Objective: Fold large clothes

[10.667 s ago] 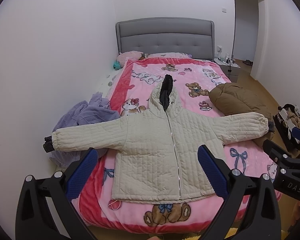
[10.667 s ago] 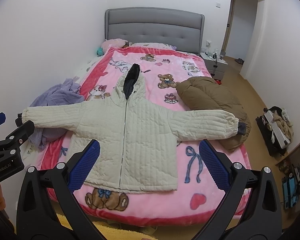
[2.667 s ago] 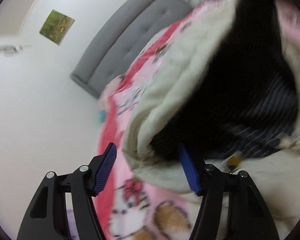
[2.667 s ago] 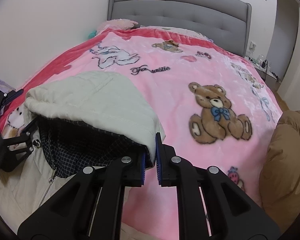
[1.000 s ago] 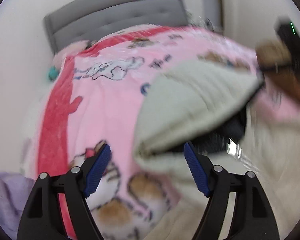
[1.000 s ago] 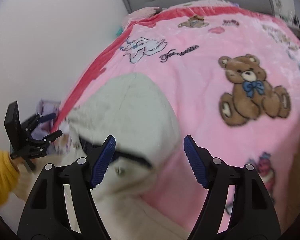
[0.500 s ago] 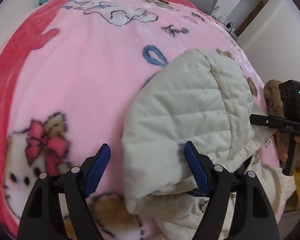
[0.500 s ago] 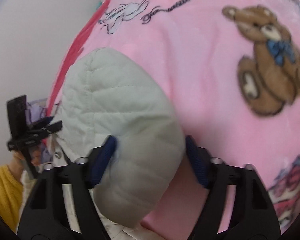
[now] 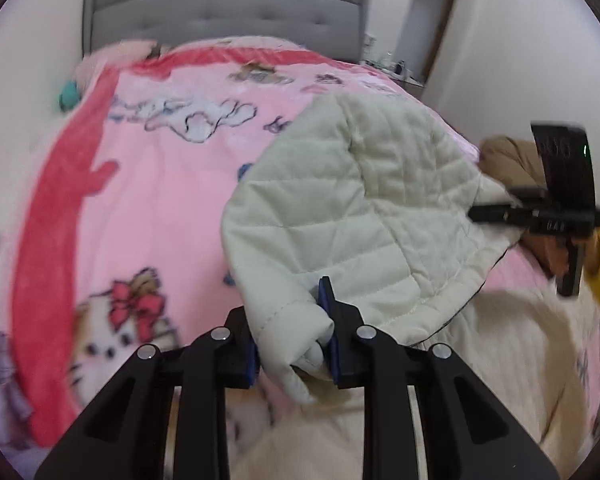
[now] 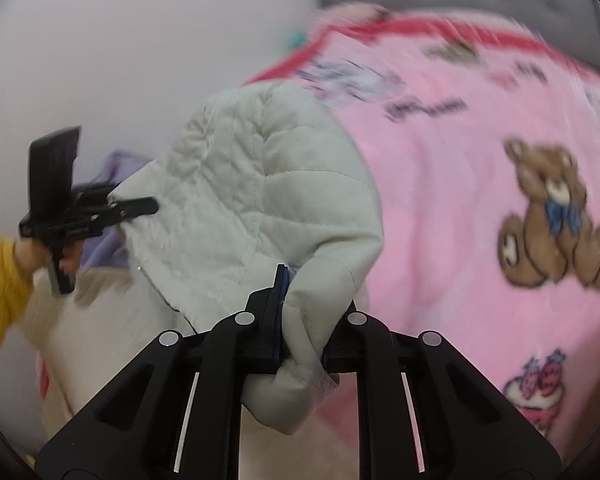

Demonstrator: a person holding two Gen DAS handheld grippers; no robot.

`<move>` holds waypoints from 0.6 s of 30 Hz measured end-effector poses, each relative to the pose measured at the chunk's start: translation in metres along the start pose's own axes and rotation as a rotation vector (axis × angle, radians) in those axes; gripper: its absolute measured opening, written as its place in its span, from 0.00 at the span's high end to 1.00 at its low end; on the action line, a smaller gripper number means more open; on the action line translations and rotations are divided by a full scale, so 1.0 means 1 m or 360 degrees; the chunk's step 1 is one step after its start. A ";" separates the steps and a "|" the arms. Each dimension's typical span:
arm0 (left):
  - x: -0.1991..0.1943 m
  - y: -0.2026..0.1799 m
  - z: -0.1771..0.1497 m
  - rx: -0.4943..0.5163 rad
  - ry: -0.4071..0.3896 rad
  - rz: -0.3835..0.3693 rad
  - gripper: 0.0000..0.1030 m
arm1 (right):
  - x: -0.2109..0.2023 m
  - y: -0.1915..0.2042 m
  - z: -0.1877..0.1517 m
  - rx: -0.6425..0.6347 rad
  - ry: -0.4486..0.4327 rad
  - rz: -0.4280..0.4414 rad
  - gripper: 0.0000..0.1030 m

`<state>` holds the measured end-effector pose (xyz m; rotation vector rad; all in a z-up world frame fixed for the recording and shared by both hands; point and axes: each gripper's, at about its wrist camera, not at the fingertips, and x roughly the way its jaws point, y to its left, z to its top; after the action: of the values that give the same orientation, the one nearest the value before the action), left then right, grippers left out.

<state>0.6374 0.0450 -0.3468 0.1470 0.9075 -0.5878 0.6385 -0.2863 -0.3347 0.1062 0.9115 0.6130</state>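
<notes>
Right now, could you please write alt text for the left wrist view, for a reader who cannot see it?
The left gripper is shut on the edge of a cream quilted jacket hood, lifted above a pink cartoon blanket. At the right, the right gripper meets the hood's other edge; a grey headboard stands behind.
</notes>
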 end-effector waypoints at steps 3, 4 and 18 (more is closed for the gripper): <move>-0.031 -0.016 -0.015 0.0047 -0.0014 0.0016 0.76 | -0.030 0.033 -0.007 -0.0119 -0.0052 -0.0011 0.88; -0.044 -0.022 -0.022 0.0055 -0.0030 0.0017 0.76 | -0.044 0.047 -0.014 -0.0175 -0.0085 -0.0037 0.88; -0.144 -0.167 -0.192 0.0589 -0.0088 0.0196 0.75 | -0.139 0.205 -0.215 -0.0987 -0.0162 -0.0399 0.88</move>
<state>0.3456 0.0353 -0.3329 0.5141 0.7237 -0.6377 0.3177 -0.2277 -0.2999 -0.5219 0.5918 0.6241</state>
